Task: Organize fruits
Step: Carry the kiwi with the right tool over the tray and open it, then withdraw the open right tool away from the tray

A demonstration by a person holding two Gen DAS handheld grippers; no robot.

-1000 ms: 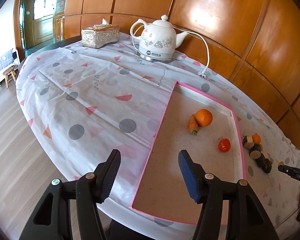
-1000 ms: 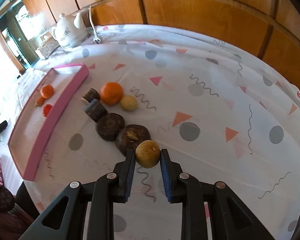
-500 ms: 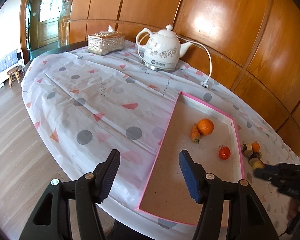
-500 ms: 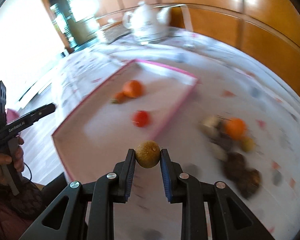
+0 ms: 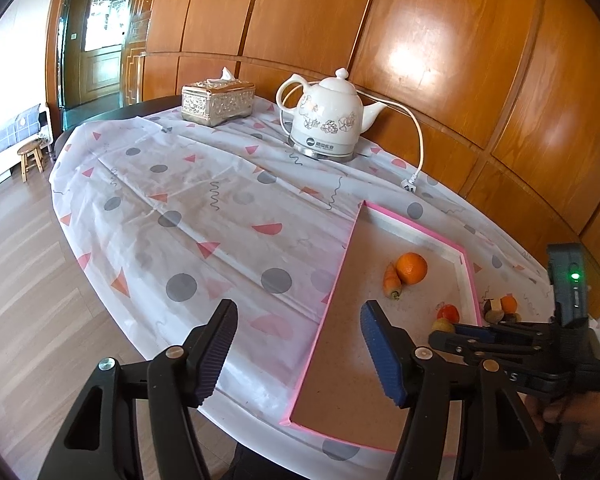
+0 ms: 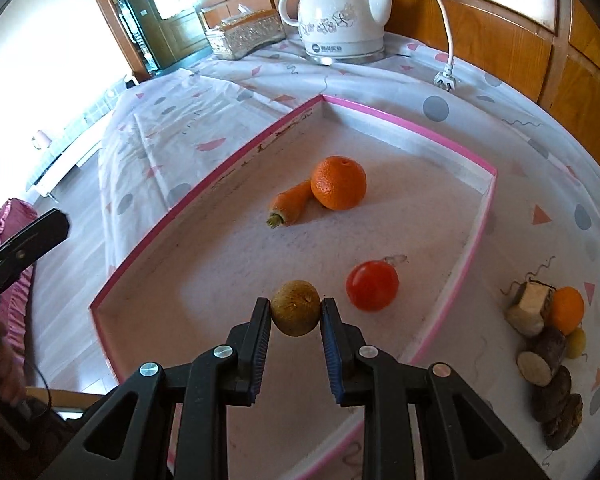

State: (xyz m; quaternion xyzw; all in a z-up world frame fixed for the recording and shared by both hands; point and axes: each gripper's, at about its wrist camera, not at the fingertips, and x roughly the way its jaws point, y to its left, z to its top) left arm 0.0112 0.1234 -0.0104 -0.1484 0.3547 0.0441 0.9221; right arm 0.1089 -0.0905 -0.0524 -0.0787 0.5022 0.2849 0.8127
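Note:
My right gripper (image 6: 296,309) is shut on a small brown round fruit (image 6: 296,314) and holds it just above the near part of the pink-rimmed tray (image 6: 404,120). In the tray lie an orange (image 6: 339,183), a carrot (image 6: 292,202) and a red tomato (image 6: 372,286). Several brown root pieces (image 6: 548,344) and a small orange (image 6: 567,308) lie on the cloth right of the tray. My left gripper (image 5: 298,308) hovers over the tray's left rim (image 5: 332,296), its jaws opening with nothing between them. The left wrist view shows the held fruit (image 5: 441,325) beside the tomato (image 5: 448,313).
A white kettle (image 5: 328,120) with its cord and plug (image 5: 410,186) stands at the back of the table, a silver tissue box (image 5: 218,102) to its left. Wood panelling runs behind the table. The patterned cloth (image 5: 180,220) drops to the floor on the left.
My right gripper has carried the brown fruit from the pile on the cloth leftwards to above the tray. The left gripper has stayed put, tilted up slightly, with jaws a little wider.

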